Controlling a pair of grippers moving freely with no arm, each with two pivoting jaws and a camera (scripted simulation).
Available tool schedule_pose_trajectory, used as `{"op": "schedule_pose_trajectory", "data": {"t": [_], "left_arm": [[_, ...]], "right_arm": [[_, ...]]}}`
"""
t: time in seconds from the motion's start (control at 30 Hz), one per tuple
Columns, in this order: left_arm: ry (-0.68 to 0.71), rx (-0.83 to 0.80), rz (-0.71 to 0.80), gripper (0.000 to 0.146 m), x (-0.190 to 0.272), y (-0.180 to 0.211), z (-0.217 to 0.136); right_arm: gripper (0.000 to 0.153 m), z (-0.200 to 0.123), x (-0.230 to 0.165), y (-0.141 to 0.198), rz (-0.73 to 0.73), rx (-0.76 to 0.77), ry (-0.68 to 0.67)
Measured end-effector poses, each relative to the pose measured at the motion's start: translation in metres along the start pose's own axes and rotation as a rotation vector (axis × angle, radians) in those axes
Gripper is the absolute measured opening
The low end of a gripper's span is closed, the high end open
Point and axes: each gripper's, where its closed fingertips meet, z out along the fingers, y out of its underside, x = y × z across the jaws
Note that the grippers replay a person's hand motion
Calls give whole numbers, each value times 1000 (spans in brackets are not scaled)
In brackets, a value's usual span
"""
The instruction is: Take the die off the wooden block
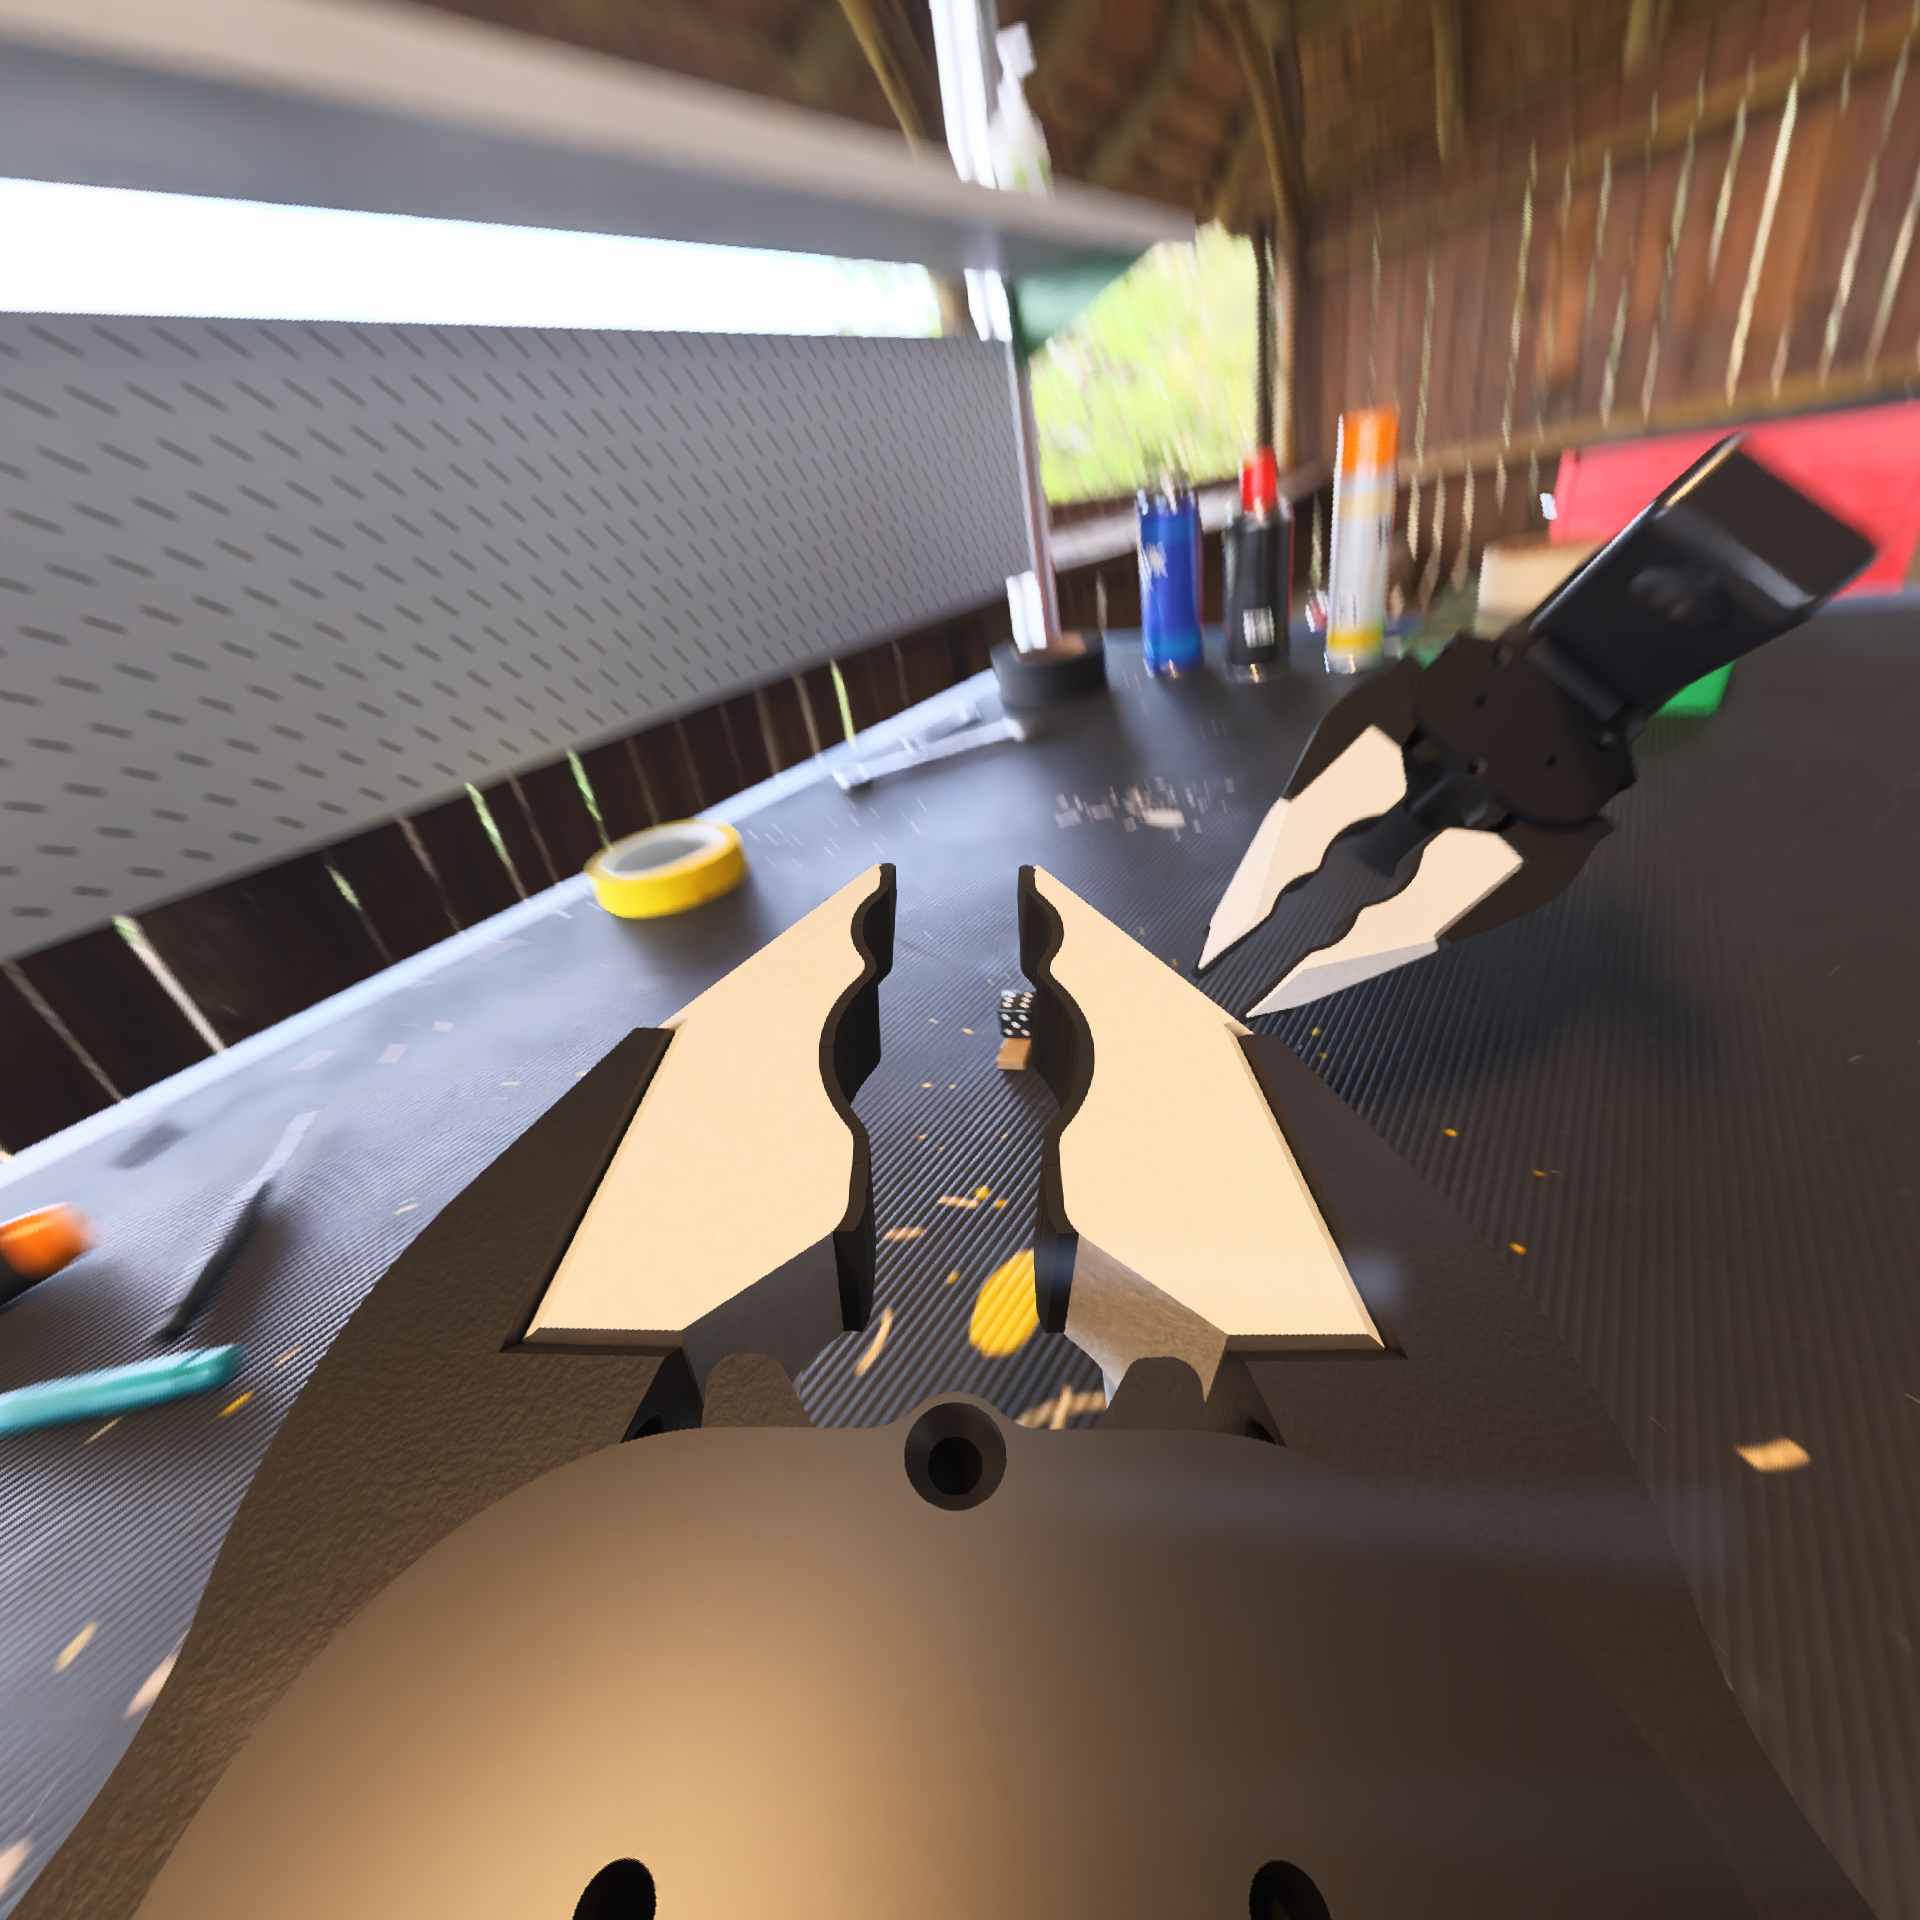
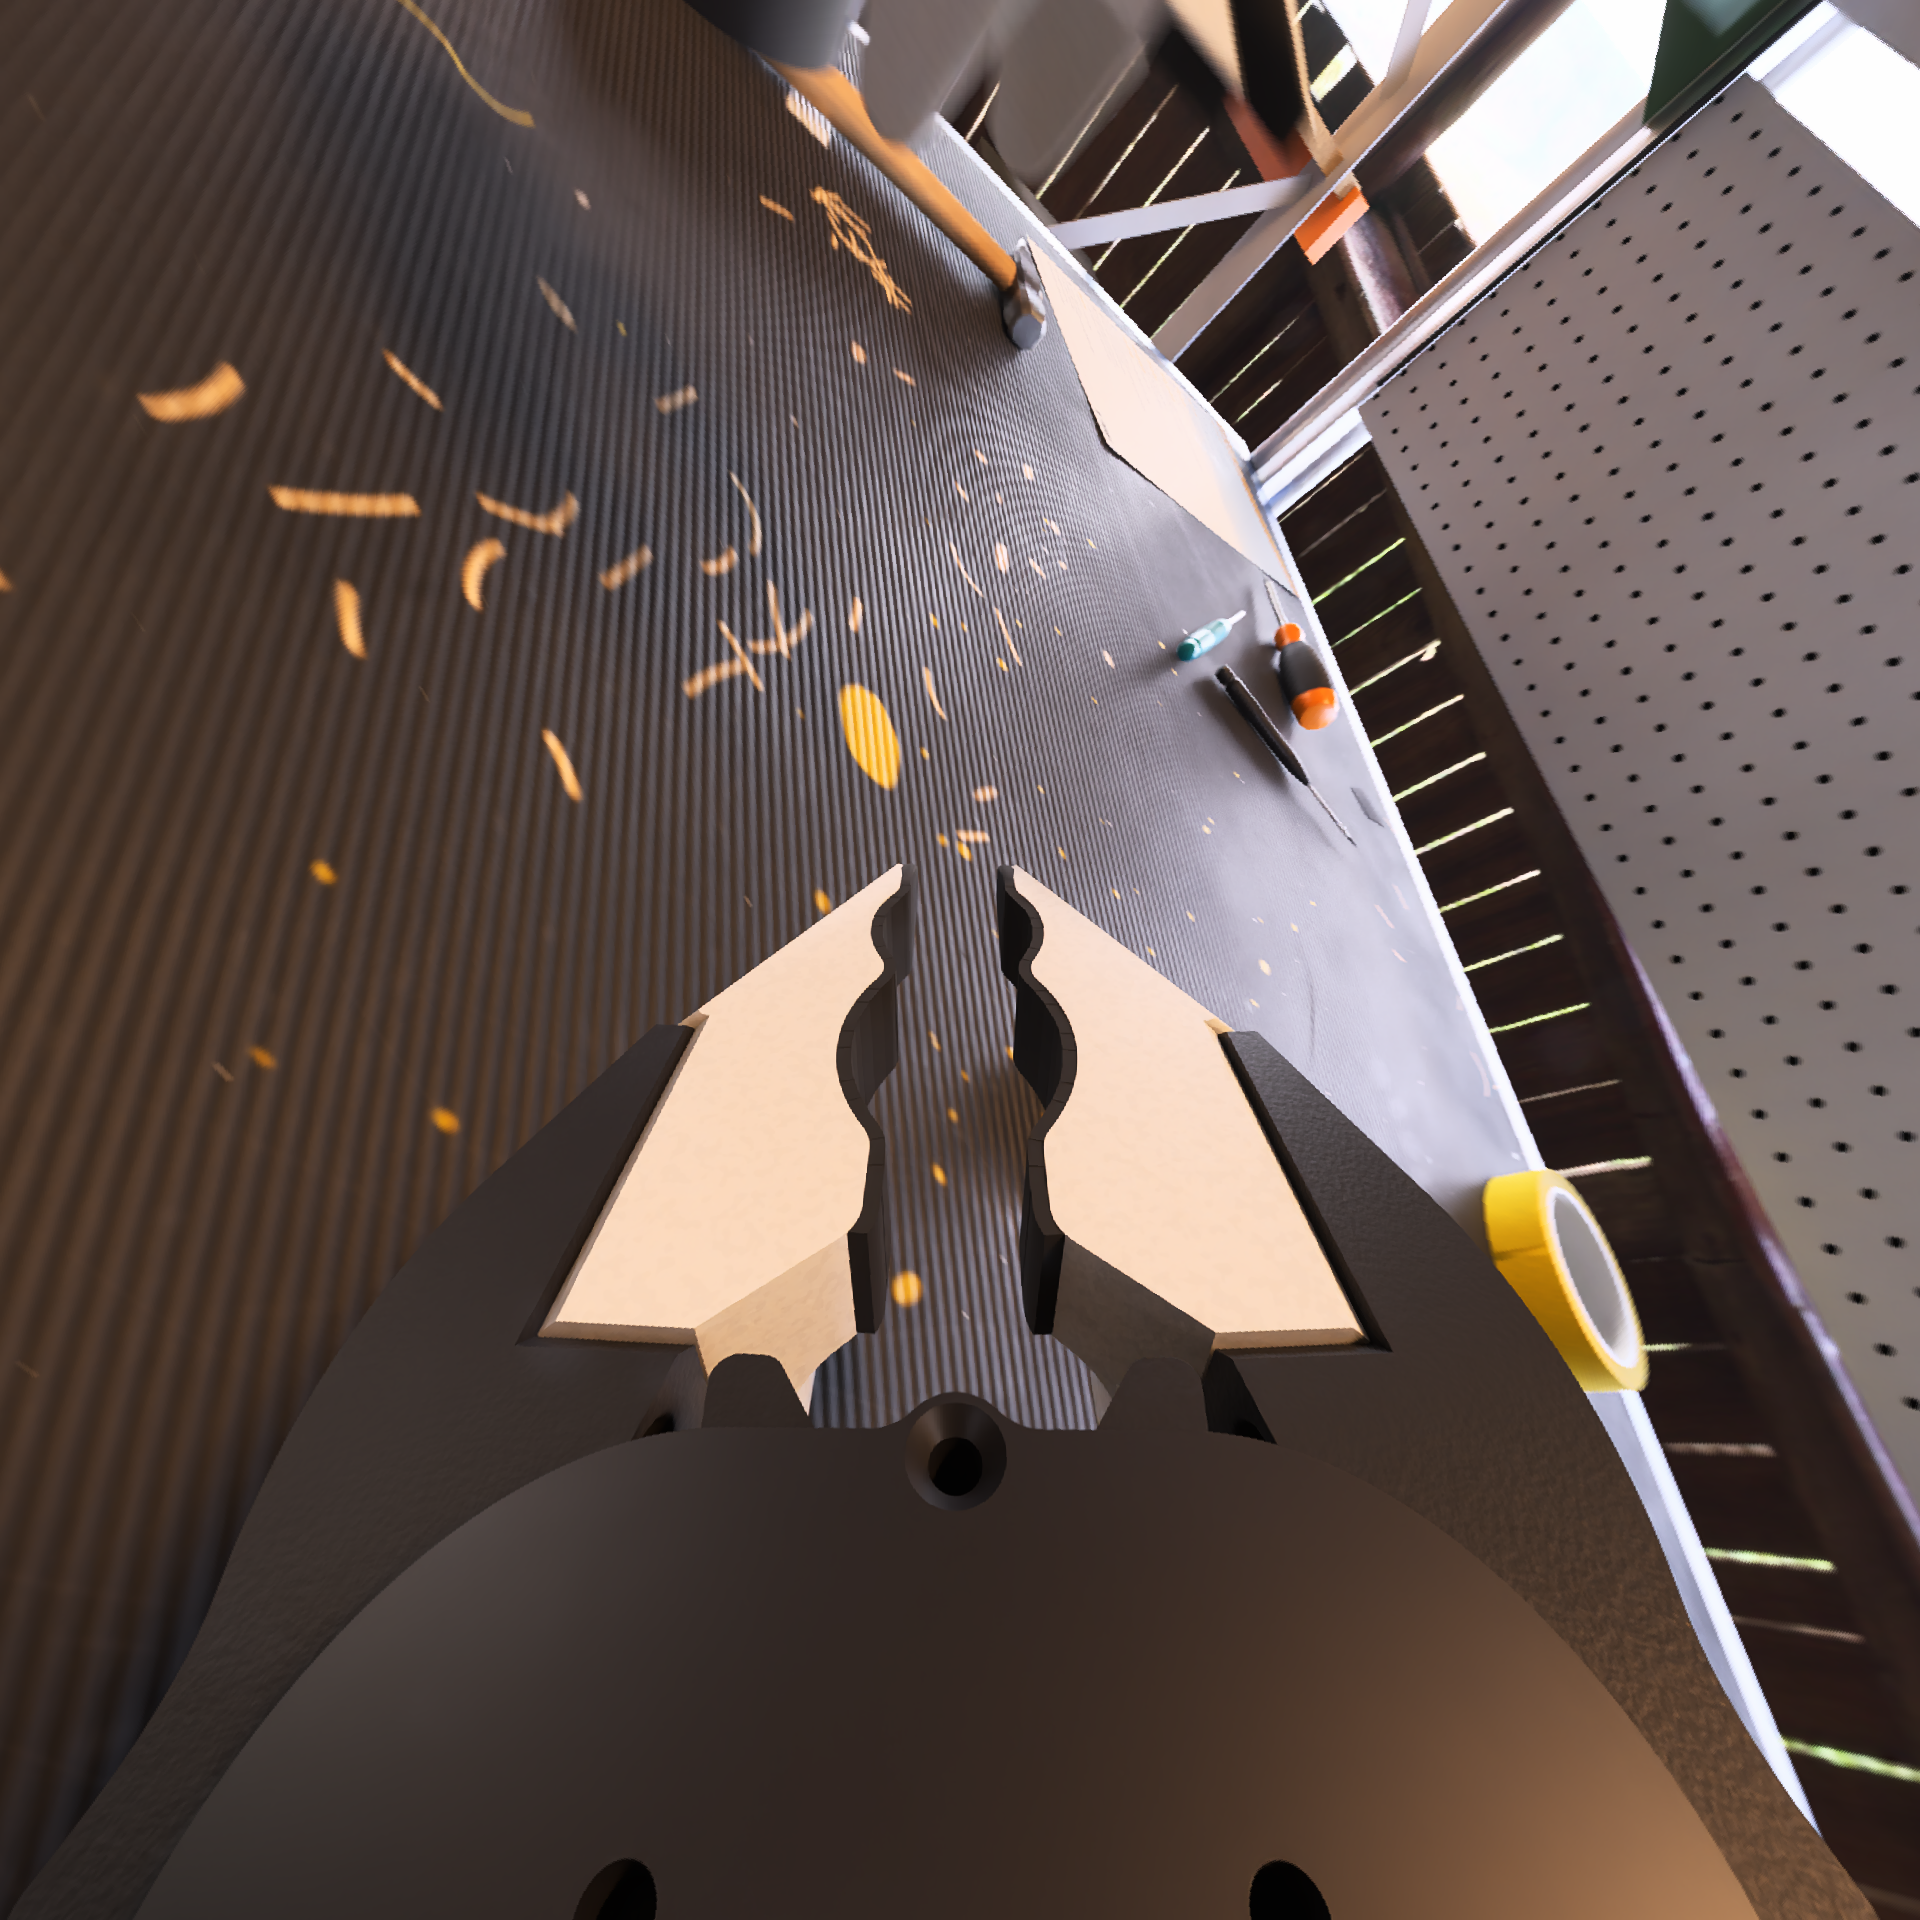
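A small black die (image 1: 1016, 1013) with white pips sits on top of a small wooden block (image 1: 1014, 1056) on the dark ribbed mat. Both show in the left wrist view, partly hidden behind my left gripper's right finger. My left gripper (image 1: 956, 878) is open and empty, some way short of the die. My right gripper (image 1: 1224, 989) shows to the right of the die, tilted down, open and empty. In its own view the right gripper (image 2: 953, 881) is open over bare mat. The die and block do not show there.
A yellow tape roll (image 1: 667, 868) lies near the back edge, also in the right wrist view (image 2: 1569, 1276). Spray cans (image 1: 1257, 566) stand far back. Screwdrivers (image 2: 1304, 681), a hammer (image 2: 1023, 301), a yellow disc (image 2: 869, 736) and wood shavings lie on the mat. A pegboard (image 1: 468, 582) backs the bench.
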Motion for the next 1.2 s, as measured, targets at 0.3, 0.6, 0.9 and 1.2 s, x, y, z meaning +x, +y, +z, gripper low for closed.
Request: {"op": "schedule_pose_trajectory", "data": {"t": [0.3,0.6,0.9,1.2], "left_arm": [[206,-663,183,29,22,126,153],[288,-827,55,17,28,159,159],[396,-330,-565,17,20,63,187],[532,-110,-682,17,23,35,226]], "right_arm": [[11,-18,23,34,-20,85,83],[11,-16,28,54,56,-13,79],[10,-37,98,61,60,-87,458],[13,-67,150,73,117,-36,632]]}}
